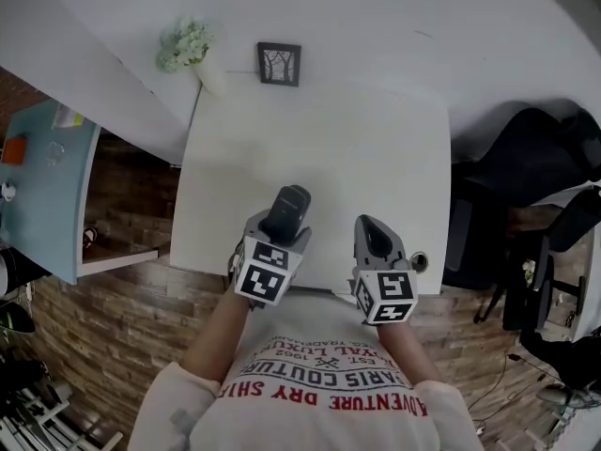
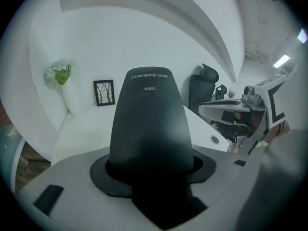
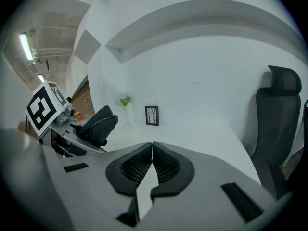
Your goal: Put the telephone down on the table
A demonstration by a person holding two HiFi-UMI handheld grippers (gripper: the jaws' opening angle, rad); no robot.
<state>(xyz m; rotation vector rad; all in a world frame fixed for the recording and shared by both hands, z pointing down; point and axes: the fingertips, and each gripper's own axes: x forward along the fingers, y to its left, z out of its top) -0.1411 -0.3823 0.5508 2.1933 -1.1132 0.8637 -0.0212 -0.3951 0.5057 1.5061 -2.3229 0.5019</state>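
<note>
One white vase (image 1: 211,75), filled with pale flowers (image 1: 185,45), is seen well beyond the fingers. The black telephone (image 1: 286,209) is gripped between the left gripper's (image 1: 280,231) fingers over the tabletop (image 1: 376,139). The right gripper's (image 1: 374,233) fingers are pressed together, empty. Both are tilted downward.

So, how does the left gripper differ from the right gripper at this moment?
The left gripper clamps the dark telephone between its jaws; the right gripper holds nothing. The left gripper's jaws stand apart, kept wide by the telephone; the right gripper's jaws meet at their tips. Both hover over the near edge of the white table, and each carries a marker cube.
</note>
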